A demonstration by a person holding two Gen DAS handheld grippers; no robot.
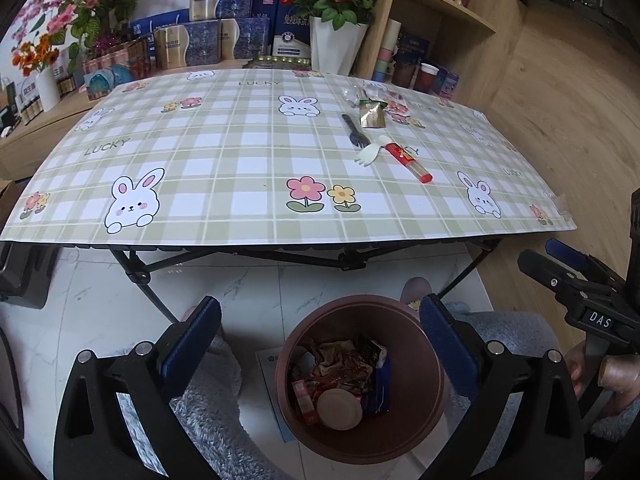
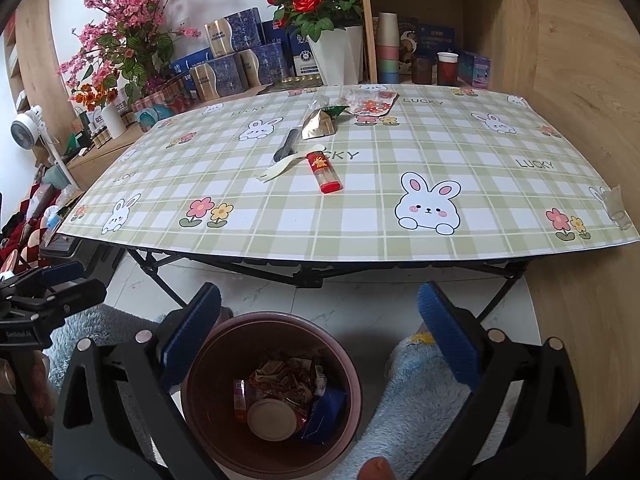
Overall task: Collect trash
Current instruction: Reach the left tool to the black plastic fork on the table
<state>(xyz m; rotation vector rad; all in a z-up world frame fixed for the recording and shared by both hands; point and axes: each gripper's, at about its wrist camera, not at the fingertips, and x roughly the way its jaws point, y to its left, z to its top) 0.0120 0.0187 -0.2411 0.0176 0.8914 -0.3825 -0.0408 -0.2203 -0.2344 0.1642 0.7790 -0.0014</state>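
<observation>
**Both grippers hanging open over the trash bin**

We are looking down from two cameras. In the left wrist view we are seeing our right gripper [image 1: 560, 268] poking in beside the brown bin [image 1: 434, 412], and a bit of the hand [image 1: 612, 372] that is holding it. In the right wrist view we are seeing things the other view is missing: a small white fan [image 2: 26, 124] standing far beyond the bin [image 2: 196, 412], past the table's [image 2: 360, 240] edge, and our left gripper [image 2: 60, 284] peeking in beside the bin.

Our left gripper [image 1: 320, 316] is spreading its blue fingers [image 1: 192, 336] wide and is holding nothing. Our right gripper [image 2: 320, 304] is also gaping wide, with nothing between its fingers [image 2: 448, 336].

The bin is sitting on the floor right under both grippers. Inside it we are seeing crumpled wrappers [image 1: 340, 364] and a round tan lid [image 1: 339, 409].

More trash is lying up on the table, well beyond the bin: a red tube [image 1: 408, 160], a white fork [image 1: 370, 154], a black fork [image 1: 354, 130], a shiny packet [image 1: 372, 114] and clear wrappers [image 1: 356, 92]. No gripper is touching them.
</observation>
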